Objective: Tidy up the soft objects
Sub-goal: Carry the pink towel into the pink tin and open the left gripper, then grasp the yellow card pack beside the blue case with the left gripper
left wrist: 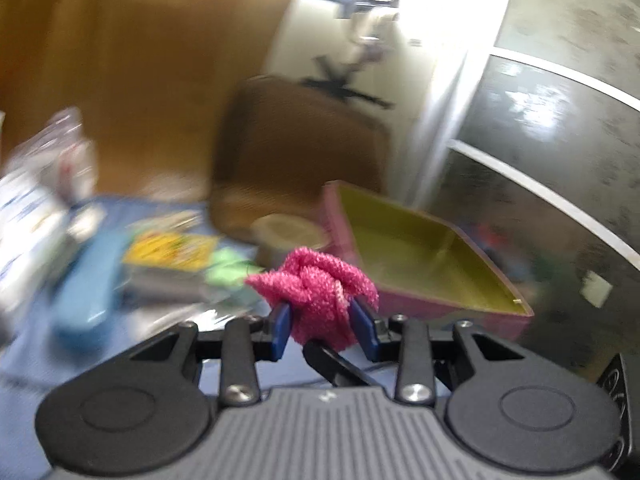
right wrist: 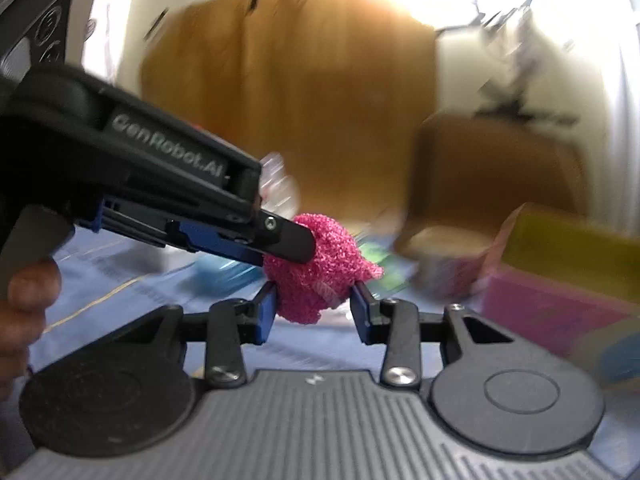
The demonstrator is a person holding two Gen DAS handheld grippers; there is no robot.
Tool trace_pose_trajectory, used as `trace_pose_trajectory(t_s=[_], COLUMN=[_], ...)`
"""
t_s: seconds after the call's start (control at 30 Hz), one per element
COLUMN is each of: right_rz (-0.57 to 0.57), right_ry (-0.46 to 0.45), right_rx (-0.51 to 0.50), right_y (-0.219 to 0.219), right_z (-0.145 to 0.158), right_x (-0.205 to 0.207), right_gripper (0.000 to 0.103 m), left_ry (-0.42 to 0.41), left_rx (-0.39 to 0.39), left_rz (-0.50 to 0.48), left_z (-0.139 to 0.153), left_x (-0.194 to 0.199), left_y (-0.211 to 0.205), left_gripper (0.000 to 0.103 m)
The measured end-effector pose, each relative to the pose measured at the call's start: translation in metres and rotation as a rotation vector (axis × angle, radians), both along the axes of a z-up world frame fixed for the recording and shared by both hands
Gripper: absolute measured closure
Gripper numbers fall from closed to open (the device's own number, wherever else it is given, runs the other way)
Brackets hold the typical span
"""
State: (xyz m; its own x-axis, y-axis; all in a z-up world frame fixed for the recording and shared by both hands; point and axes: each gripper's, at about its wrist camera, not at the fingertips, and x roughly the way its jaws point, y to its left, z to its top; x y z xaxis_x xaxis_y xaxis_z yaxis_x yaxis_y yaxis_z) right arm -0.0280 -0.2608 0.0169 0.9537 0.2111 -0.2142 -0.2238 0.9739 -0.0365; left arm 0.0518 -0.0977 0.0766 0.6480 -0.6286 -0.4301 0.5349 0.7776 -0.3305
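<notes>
blurred clutter [left wrist: 120, 248] at left, pink box [right wrist: 560, 288] smeared

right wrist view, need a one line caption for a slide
Both grippers meet at a pink mesh scrubber: left gripper clamps it from the side, right gripper straddles it above a blue cloth.

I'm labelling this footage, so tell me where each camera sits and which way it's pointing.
Left wrist: rides the left hand-held gripper, looking forward over a pink scrubber between its blue fingers toward a pink box.
Right wrist: rides the right hand-held gripper, looking forward at the scrubber; the left gripper crosses in from the left, with the person's hand.
Shared: the scrubber, the box, the blue table cover.
</notes>
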Motion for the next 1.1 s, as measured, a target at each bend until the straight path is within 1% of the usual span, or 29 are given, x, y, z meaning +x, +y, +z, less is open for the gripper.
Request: trace_pose_trajectory(t_s=[0.07, 0.13, 0.2, 0.23, 0.3, 0.37, 0.4, 0.43, 0.5, 0.57, 0.6, 0.7, 0.8, 0.83, 0.9, 0.97, 1.03, 1.1], right_rz=[-0.076, -0.145, -0.219, -0.244, -0.297, -0.351, -0.369, -0.391, -0.423, -0.417, -0.413, -0.39, -0.34, -0.313, -0.243, -0.151, -0.061, 0.02], right_ry=[-0.057, -0.096, -0.117, -0.118, -0.108, -0.089, -0.068, -0.04, 0.002, 0.01, 0.004, -0.024, -0.037, -0.038, -0.03, -0.008, 0.026, 0.054], right_rx=[-0.017, -0.034, -0.044, -0.044, -0.045, -0.04, -0.036, -0.028, 0.027, 0.091, 0.104, 0.112, 0.129, 0.129, 0.117, 0.104, 0.086, 0.064], right_y=[-0.018, -0.035, -0.055, -0.062, -0.079, -0.094, -0.099, -0.105, -0.114, -0.12, -0.118, -0.106, -0.098, -0.091, -0.077, -0.058, -0.039, -0.02], right_z=[0.006, 0.01, 0.013, 0.014, 0.011, 0.007, 0.004, 0.002, -0.003, -0.005, -0.006, -0.005, 0.001, 0.003, 0.007, 0.012, 0.015, 0.02], right_x=[-0.005, -0.006, -0.006, -0.005, 0.001, 0.005, 0.01, 0.014, 0.018, 0.012, 0.006, -0.001, 0.015, 0.015, 0.019, 0.029, 0.044, 0.061], right_gripper=[0.061, 0.06, 0.06, 0.06, 0.06, 0.06, 0.057, 0.057, 0.052, 0.05, 0.048, 0.048, 0.048, 0.048, 0.048, 0.047, 0.045, 0.036], left_ry=[-0.028, -0.064, -0.089, -0.089, -0.075, -0.065, -0.063, -0.062, -0.057, -0.062, -0.077, -0.134, -0.154, -0.157, -0.156, -0.15, -0.154, -0.139], left_rx=[-0.006, -0.002, 0.001, 0.003, 0.004, 0.021, 0.035, 0.057, 0.081, 0.057, 0.048, 0.05, 0.052, 0.058, 0.079, 0.096, 0.132, 0.141], left_rz=[-0.068, -0.112, -0.152, -0.167, -0.187, -0.186, -0.18, -0.17, -0.141, -0.134, -0.122, -0.059, 0.031, 0.061, 0.158, 0.245, 0.317, 0.368], left_z=[0.007, 0.012, 0.013, 0.012, 0.008, 0.002, -0.001, -0.004, -0.007, -0.006, -0.004, -0.001, -0.005, -0.008, -0.017, -0.027, -0.038, -0.053], left_x=[0.0, 0.002, 0.006, 0.009, 0.017, 0.024, 0.028, 0.031, 0.031, 0.027, 0.023, 0.013, 0.006, 0.004, 0.002, 0.002, 0.001, 0.002], left_y=[-0.028, -0.059, -0.089, -0.104, -0.124, -0.145, -0.152, -0.159, -0.162, -0.151, -0.14, -0.102, -0.051, -0.036, 0.002, 0.036, 0.06, 0.082], left_gripper=[0.069, 0.069, 0.069, 0.069, 0.069, 0.066, 0.064, 0.058, 0.05, 0.042, 0.038, 0.037, 0.037, 0.037, 0.037, 0.037, 0.037, 0.037])
